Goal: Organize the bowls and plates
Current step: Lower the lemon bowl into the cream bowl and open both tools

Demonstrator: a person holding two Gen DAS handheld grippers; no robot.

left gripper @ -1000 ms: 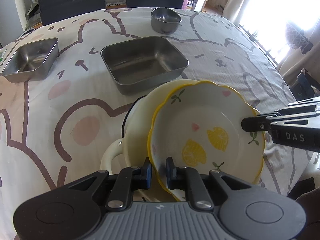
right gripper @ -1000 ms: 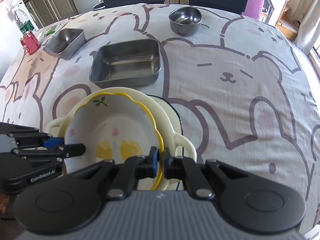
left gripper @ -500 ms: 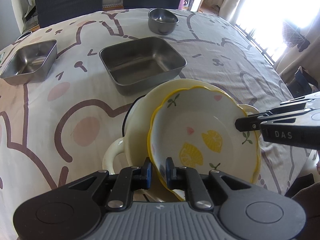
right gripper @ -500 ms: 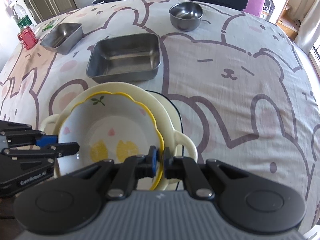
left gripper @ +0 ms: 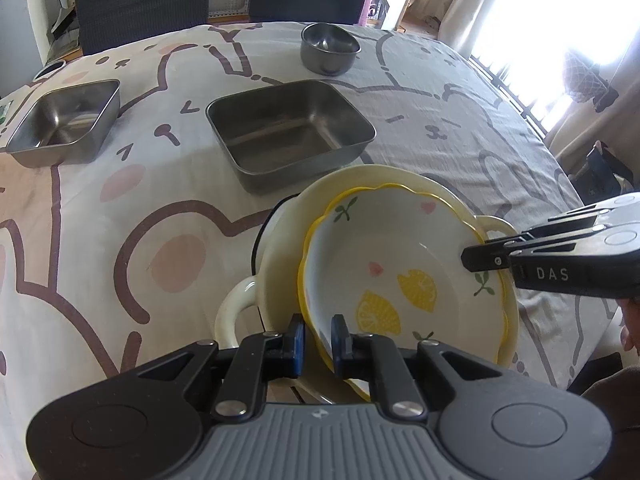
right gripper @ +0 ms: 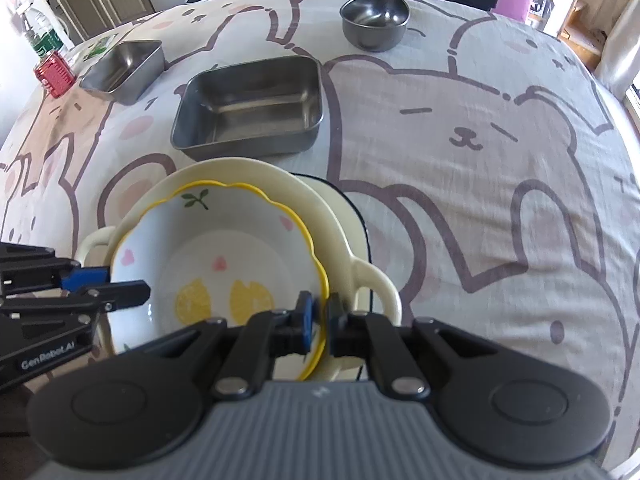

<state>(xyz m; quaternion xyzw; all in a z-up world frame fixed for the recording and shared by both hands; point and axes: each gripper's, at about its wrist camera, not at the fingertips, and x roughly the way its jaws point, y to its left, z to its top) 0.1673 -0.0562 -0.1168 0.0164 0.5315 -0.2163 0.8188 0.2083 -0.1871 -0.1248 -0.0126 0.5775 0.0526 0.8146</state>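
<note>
- The left claw (left gripper: 318, 334) is pinching the near-left rim of a scalloped, yellow-edged lemon bowl (left gripper: 404, 276), its blue pads (left gripper: 297, 340) sitting narrow on either side of the wall.
- The right claw (right gripper: 319, 317) is gripping the opposite rim of the same lemon bowl (right gripper: 216, 256), its jaws nearly closed on the thin edge.
- In the left wrist view, the right claw (left gripper: 480, 258) is reaching in from the right side and meeting the bowl's far rim.
- In the right wrist view, the left claw (right gripper: 120, 284) is coming in from the left edge of the picture, one finger lying over the bowl's inner wall.
- The lemon bowl is sitting tilted inside a larger plain cream plate (left gripper: 360, 184), which is resting on a cream two-handled dish (right gripper: 372, 280); whether the bowl is touching the plate all round cannot be told.
- This stack is lying at the near edge of the desk, on a bear-print cloth (right gripper: 480, 152).
- Just beyond the stack, a large square steel tray (left gripper: 290, 132) is standing empty.
- A smaller steel tray (left gripper: 64, 122) is sitting well off to the left of it.
- A round steel bowl (right gripper: 375, 20) is standing at the far side.
- A red can (right gripper: 54, 74) is standing near the smaller tray at the desk's left edge.
</note>
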